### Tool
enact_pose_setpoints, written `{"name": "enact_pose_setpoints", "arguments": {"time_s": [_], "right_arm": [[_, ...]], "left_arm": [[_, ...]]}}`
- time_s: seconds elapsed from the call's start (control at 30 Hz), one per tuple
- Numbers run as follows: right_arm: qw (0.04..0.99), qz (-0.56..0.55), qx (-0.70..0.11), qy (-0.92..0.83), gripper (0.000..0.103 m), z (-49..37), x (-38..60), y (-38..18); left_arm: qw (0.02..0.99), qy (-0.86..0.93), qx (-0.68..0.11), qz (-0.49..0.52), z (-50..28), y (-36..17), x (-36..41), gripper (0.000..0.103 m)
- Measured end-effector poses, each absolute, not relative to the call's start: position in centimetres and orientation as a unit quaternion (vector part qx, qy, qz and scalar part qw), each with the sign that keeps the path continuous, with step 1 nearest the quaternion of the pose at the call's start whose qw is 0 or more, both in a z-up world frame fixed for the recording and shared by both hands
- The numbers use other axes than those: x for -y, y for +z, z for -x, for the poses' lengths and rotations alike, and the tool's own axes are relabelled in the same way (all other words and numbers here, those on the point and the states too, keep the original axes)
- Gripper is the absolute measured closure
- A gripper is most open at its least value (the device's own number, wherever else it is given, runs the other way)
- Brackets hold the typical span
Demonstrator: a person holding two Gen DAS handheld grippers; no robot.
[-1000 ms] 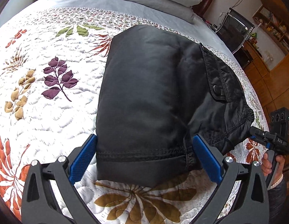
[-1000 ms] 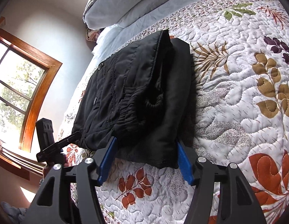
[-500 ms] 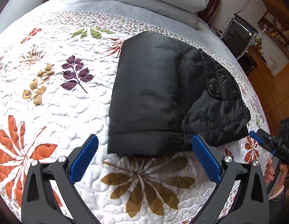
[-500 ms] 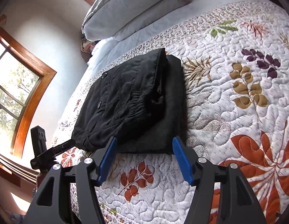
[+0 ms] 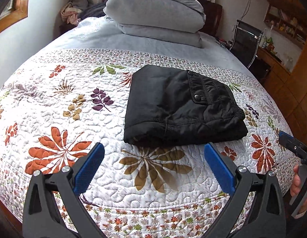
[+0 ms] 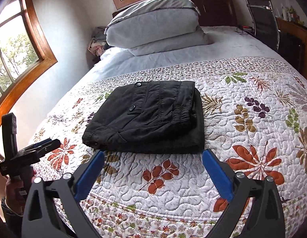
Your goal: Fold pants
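The black pants lie folded into a compact bundle on the floral quilt, pocket flap and snap on top; the right wrist view shows the same pants. My left gripper hovers open just short of the bundle's near edge, nothing between its blue pads. My right gripper is likewise drawn back from the bundle, its jaws opening wide and empty. Each gripper shows at the edge of the other's view, held by a hand: the right gripper and the left gripper.
Two stacked grey pillows lie at the head of the bed. A black chair and wooden shelving stand to the right of the bed. A wood-framed window is on the left wall. The quilt's near edge drops off below the grippers.
Both grippers have pulled back and risen away from the folded pants, which stay on the quilt. The right gripper's jaws have spread wider.
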State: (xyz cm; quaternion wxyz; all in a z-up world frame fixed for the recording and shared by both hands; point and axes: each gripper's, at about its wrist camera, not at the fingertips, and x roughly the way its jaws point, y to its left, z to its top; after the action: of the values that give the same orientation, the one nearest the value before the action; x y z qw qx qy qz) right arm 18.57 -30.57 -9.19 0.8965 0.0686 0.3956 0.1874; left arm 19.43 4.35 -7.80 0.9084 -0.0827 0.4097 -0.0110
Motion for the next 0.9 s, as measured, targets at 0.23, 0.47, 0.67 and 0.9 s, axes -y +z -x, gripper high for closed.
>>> {"name": "enact_pose_setpoints", "arguments": {"time_s": [0.23,0.47,0.67,0.9], "right_arm": [[0.908,-0.055,-0.373,0.185,0.004,-15.6,29.5,-7.8],[0.907,-0.055,-0.373,0.186,0.004,-14.7,29.3,-7.2],[0.909,-0.052,-0.366,0.191,0.004,-13.9,29.0,-6.4],[0.910,-0.053,-0.364,0.193,0.004,-13.1,28.5,-5.7]], "left_arm": [[0.913,-0.025,-0.405,0.039,-17.7,-6.2,-2.0,0.003],[0.913,-0.027,-0.402,0.056,-16.7,-5.6,-1.7,0.003],[0.918,-0.011,-0.395,0.038,-15.7,-4.7,-1.4,0.003],[0.921,-0.008,-0.388,0.026,-14.6,-3.8,-1.2,0.003]]}}
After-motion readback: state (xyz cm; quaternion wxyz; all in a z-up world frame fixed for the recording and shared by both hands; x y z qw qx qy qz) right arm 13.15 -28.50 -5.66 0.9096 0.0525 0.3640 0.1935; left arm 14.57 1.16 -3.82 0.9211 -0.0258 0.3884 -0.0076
